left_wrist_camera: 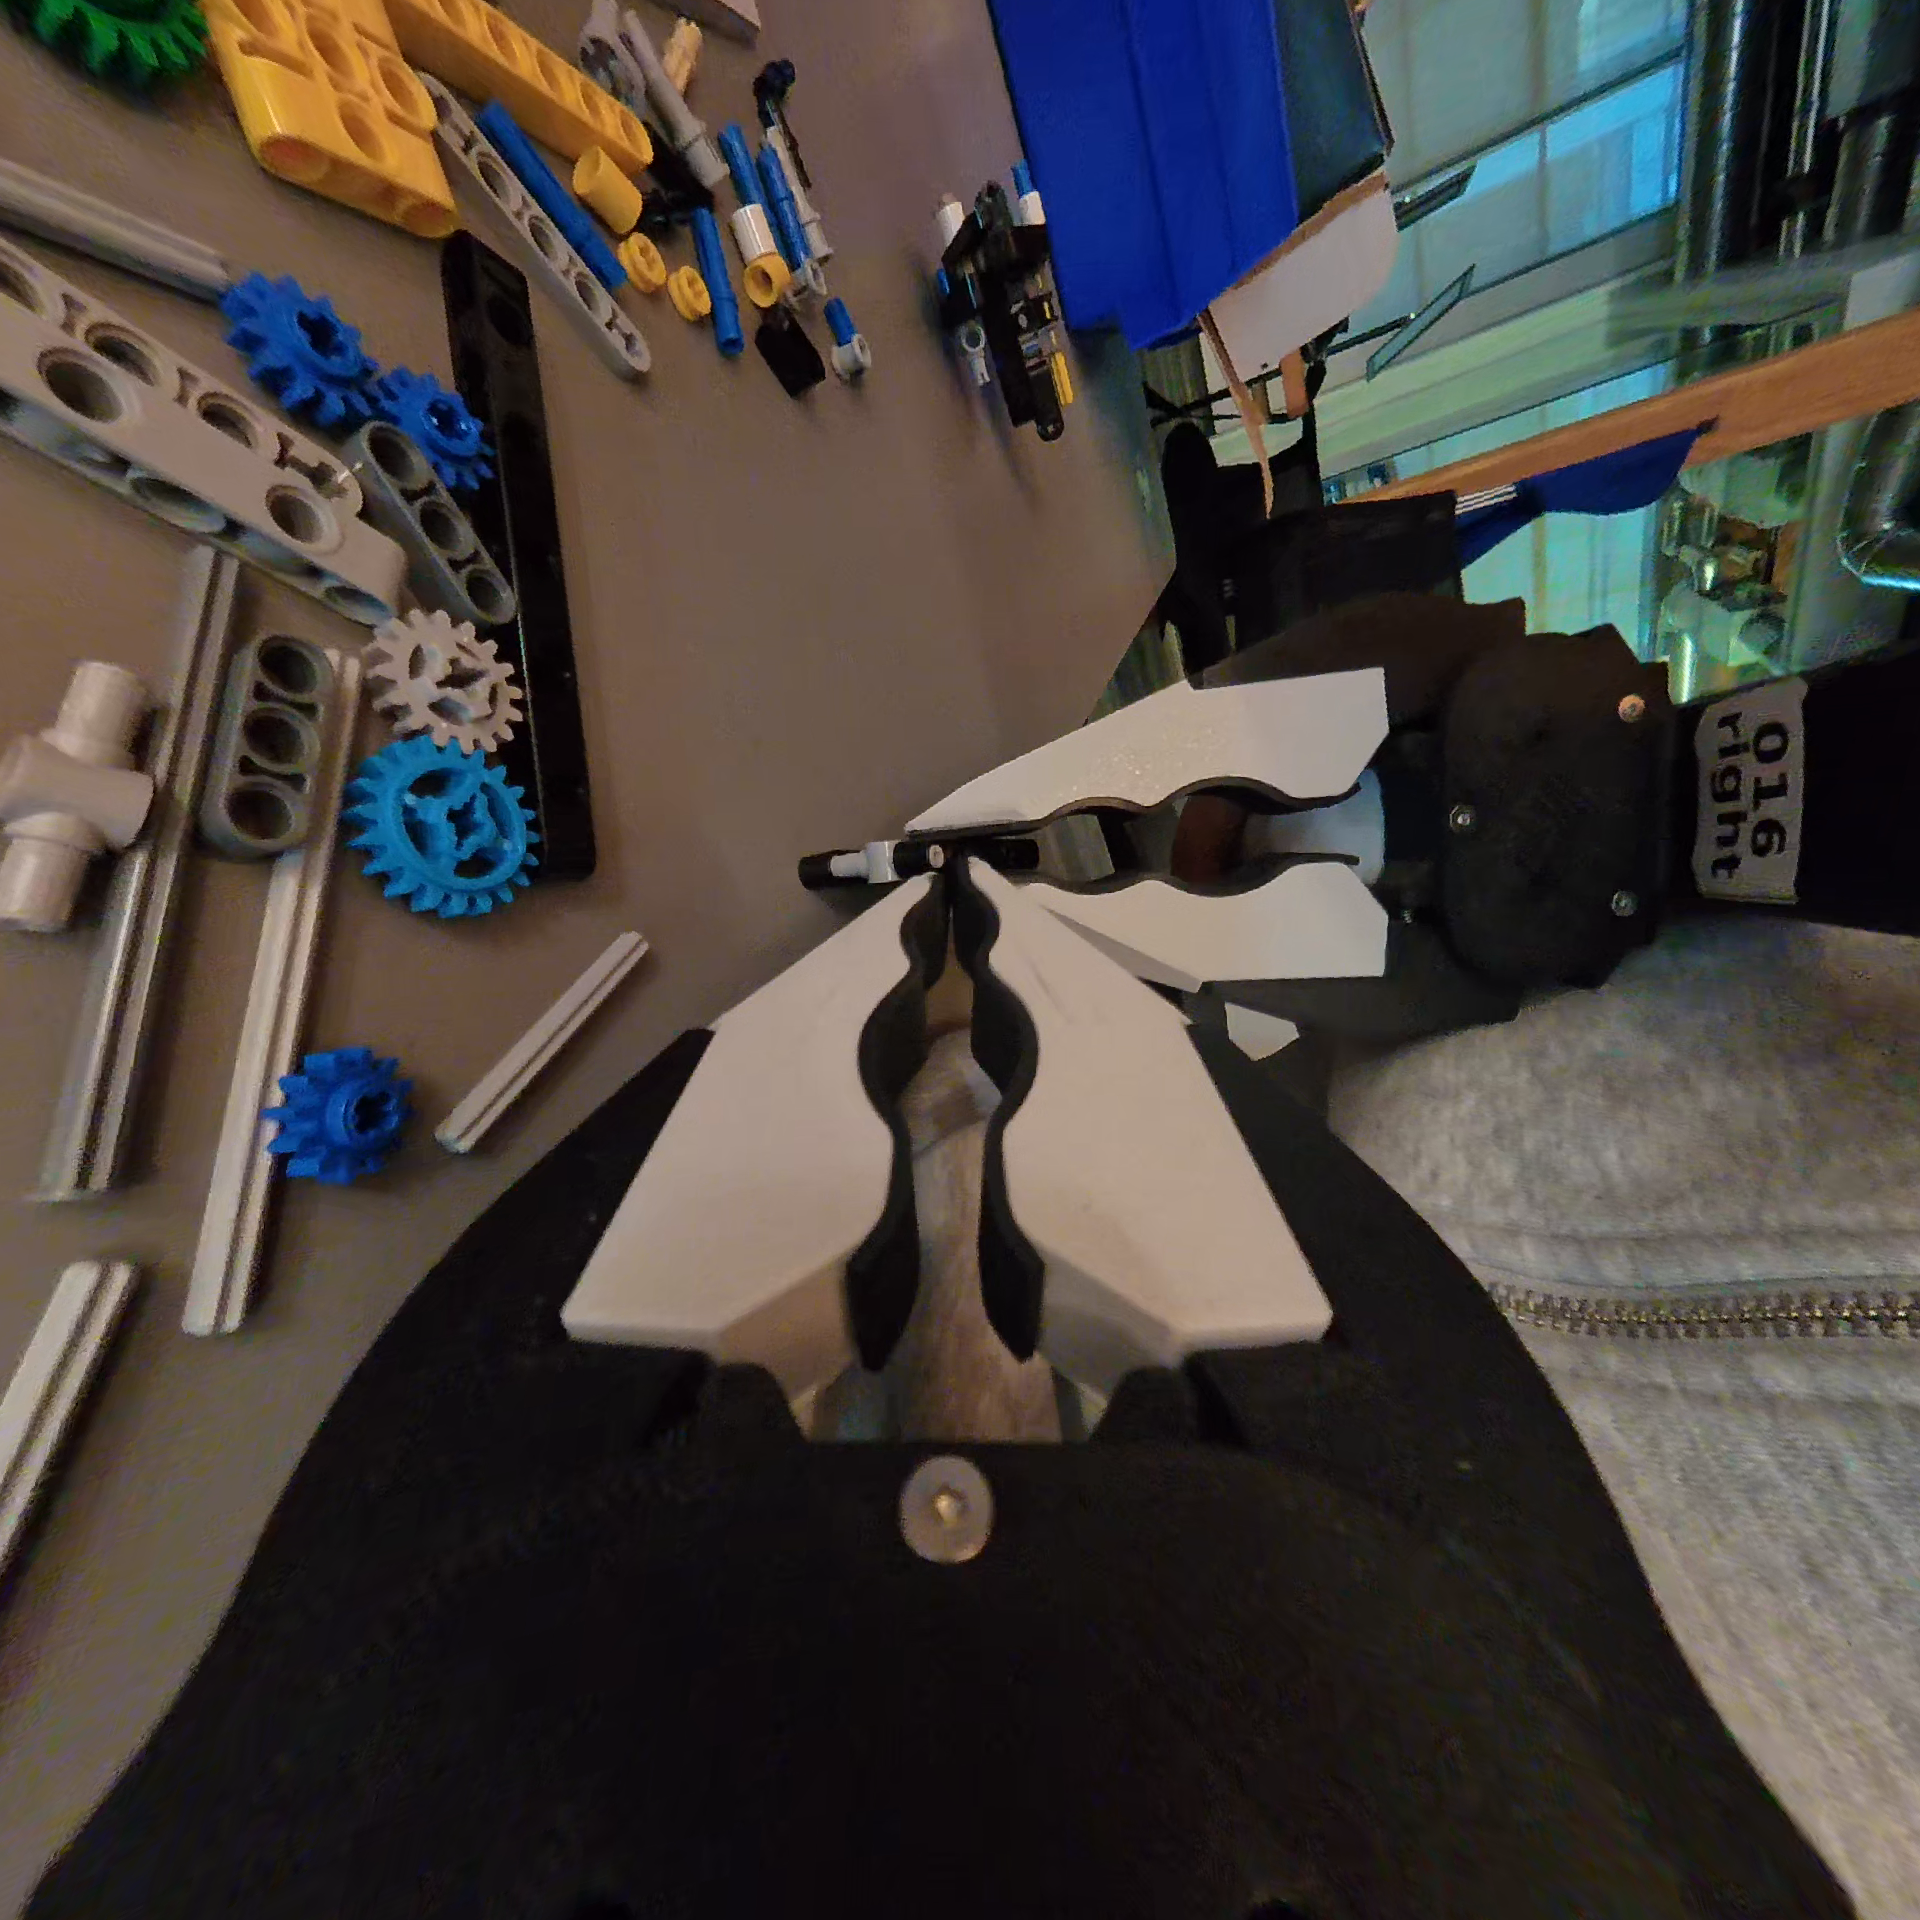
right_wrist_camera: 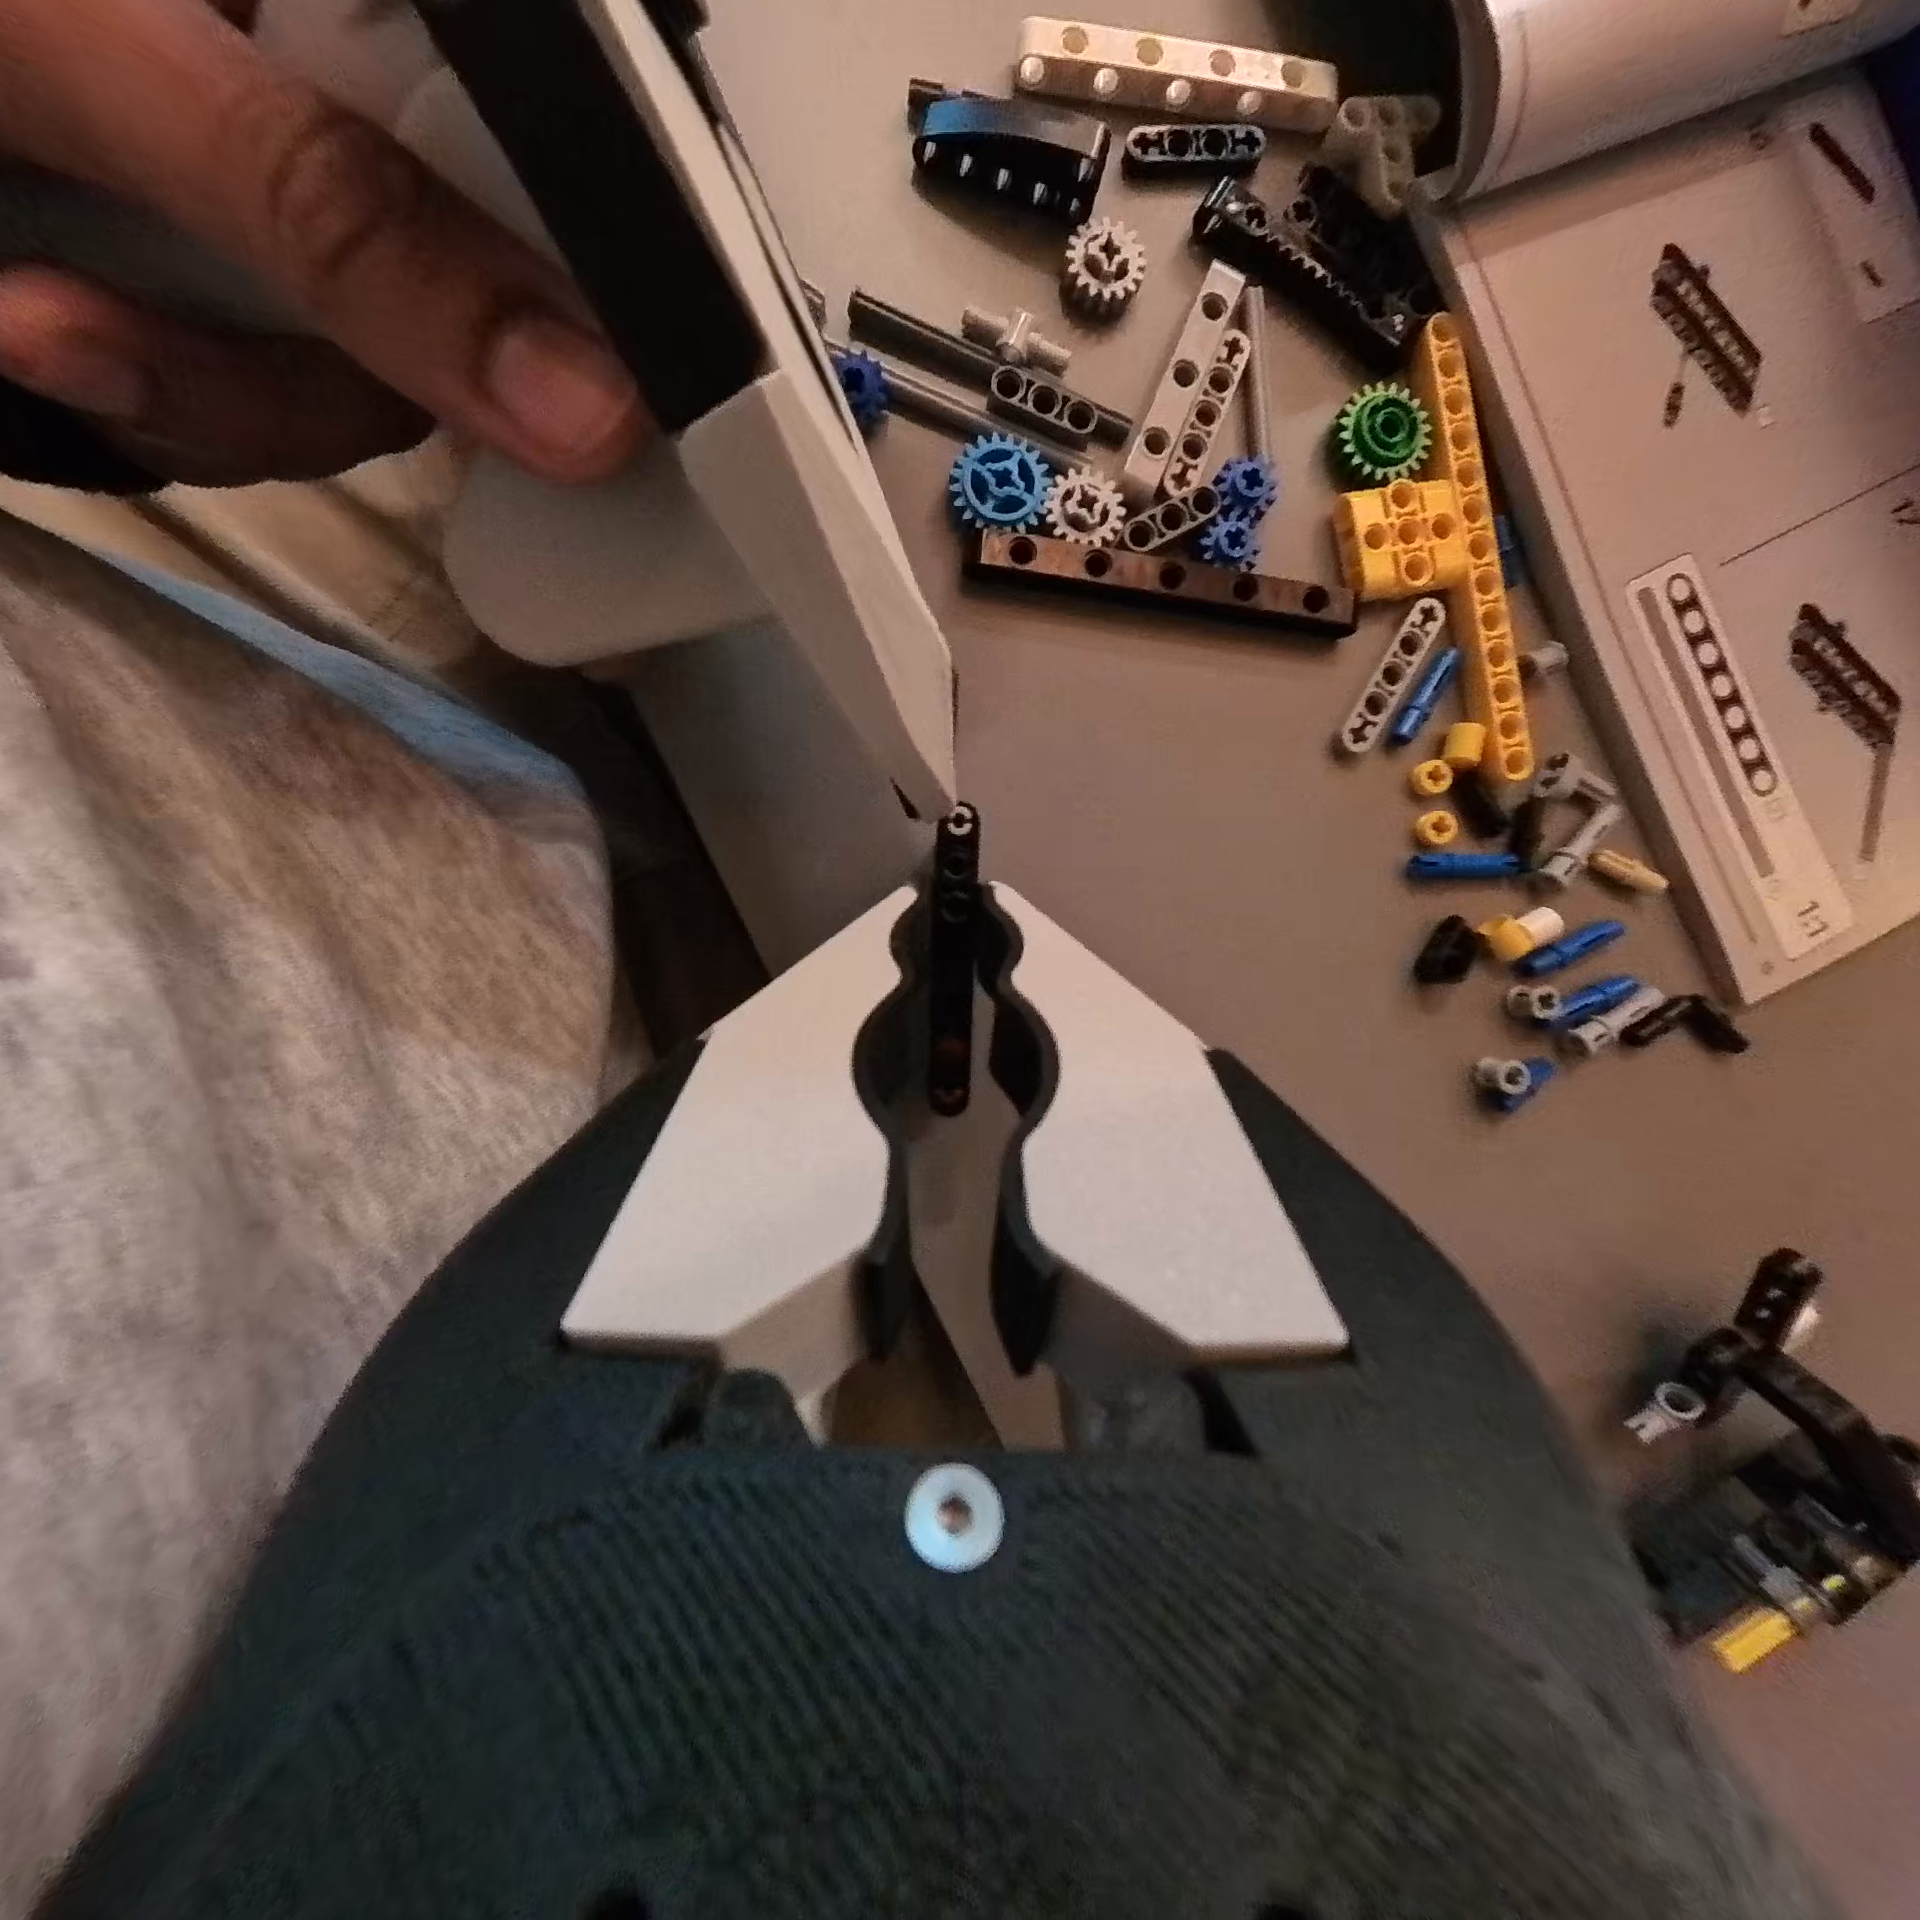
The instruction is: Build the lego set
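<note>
My right gripper [right_wrist_camera: 954, 894] is shut on a thin black beam [right_wrist_camera: 951, 966] that stands on edge between its fingers, above the grey table [right_wrist_camera: 1143, 831]. In the left wrist view the right gripper [left_wrist_camera: 966, 854] comes in from the right, and the beam's end carries a white and black pin [left_wrist_camera: 868, 862] that sticks out to the left. My left gripper [left_wrist_camera: 951, 888] is shut, with its tips pressed against that beam. I cannot tell whether it pinches a small part. Its finger [right_wrist_camera: 883, 644] meets the beam's tip in the right wrist view.
Loose parts lie on the table: blue gears [left_wrist_camera: 442, 826], grey axles [left_wrist_camera: 540, 1039], grey beams [left_wrist_camera: 187, 436] and yellow beams [right_wrist_camera: 1475, 540]. A black partial assembly [right_wrist_camera: 1766, 1507] and an open instruction booklet [right_wrist_camera: 1662, 582] lie at the right. A person's hand [right_wrist_camera: 312, 312] and grey sweater [left_wrist_camera: 1610, 1299] are close. My two grippers' fingertips are within a few centimetres of each other.
</note>
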A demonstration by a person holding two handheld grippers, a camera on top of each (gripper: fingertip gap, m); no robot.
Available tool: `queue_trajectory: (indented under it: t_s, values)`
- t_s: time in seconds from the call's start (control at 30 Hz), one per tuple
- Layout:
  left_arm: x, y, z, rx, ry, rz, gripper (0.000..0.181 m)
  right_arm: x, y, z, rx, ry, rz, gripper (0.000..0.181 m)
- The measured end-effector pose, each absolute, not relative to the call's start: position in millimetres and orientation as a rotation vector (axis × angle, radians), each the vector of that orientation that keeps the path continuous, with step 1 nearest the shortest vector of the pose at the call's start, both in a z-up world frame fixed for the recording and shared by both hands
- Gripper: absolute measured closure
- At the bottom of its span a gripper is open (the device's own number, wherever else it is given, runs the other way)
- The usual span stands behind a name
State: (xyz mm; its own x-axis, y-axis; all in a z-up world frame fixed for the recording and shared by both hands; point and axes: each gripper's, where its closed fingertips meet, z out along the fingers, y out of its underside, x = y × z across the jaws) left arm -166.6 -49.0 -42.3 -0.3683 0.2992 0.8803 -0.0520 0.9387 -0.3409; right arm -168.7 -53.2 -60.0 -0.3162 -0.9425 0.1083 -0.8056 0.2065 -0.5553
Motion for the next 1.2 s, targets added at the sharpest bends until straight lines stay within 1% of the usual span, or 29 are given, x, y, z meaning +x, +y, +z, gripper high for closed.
queue_trajectory:
  t_s: [0.03,0.07,0.1,0.3,0.47,1.2]
  values:
    - [-166.4,-49.0,-42.1,-0.176,-1.917,0.368,0.181,-168.6,-53.2,-59.9,-1.655,2.228,-0.781,0.176]
    - [-166.1,-49.4,-41.6,-0.167,-1.915,0.365,0.178,-168.5,-53.2,-59.9,-1.643,2.229,-0.783,0.176]
    - [-165.3,-50.3,-42.2,-0.158,-1.921,0.363,0.171,-168.4,-53.2,-59.8,-1.633,2.229,-0.783,0.176]
    - [-167.9,-49.5,-47.0,-0.162,-1.941,0.334,0.160,-167.8,-53.7,-59.9,-1.632,2.235,-0.790,0.176]
    - [-167.3,-51.5,-50.9,-0.153,-1.971,0.331,0.166,-167.9,-53.6,-60.0,-1.627,2.232,-0.789,0.176]
    - [-171.7,-55.5,-50.2,-0.082,-1.931,0.293,0.168,-171.2,-54.9,-60.1,-1.587,2.234,-0.746,0.176]
